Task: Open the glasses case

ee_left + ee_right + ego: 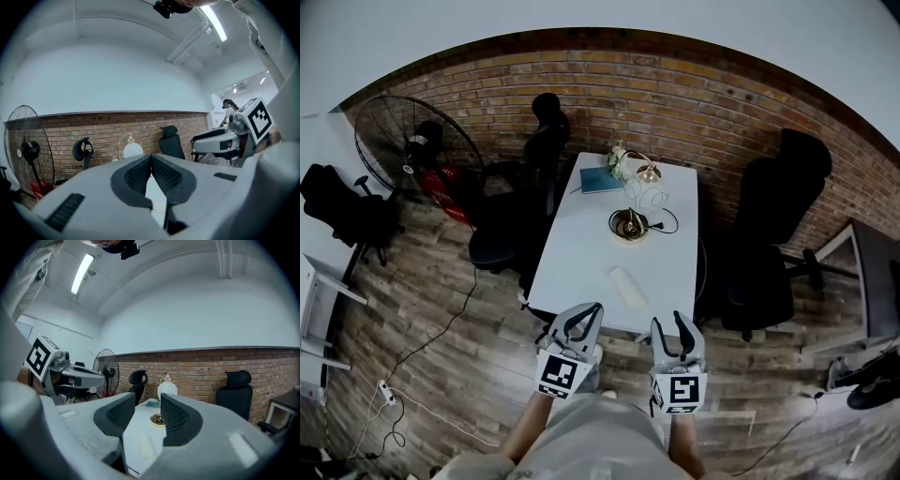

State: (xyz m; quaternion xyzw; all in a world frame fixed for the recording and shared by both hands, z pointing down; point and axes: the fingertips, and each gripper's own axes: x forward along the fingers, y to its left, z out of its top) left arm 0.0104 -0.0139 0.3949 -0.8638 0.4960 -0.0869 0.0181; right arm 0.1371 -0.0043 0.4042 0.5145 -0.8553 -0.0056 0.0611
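The glasses case (628, 287) is a pale oblong, lying closed near the front edge of the white table (581, 244). It shows again low between the right jaws as the glasses case (146, 446), still some way ahead. Both grippers hover in front of the table's near edge, apart from the case. My left gripper (586, 310) is shut, its fingertips meeting on nothing (151, 155). My right gripper (670, 322) is open with an empty gap (147, 403) between its pads.
Farther back on the table stand a round dish (628, 225), a globe lamp (645, 192) and a blue book (600, 180). Black office chairs (520, 220) (773, 234) flank the table. A floor fan (417, 150) stands at the left by the brick wall.
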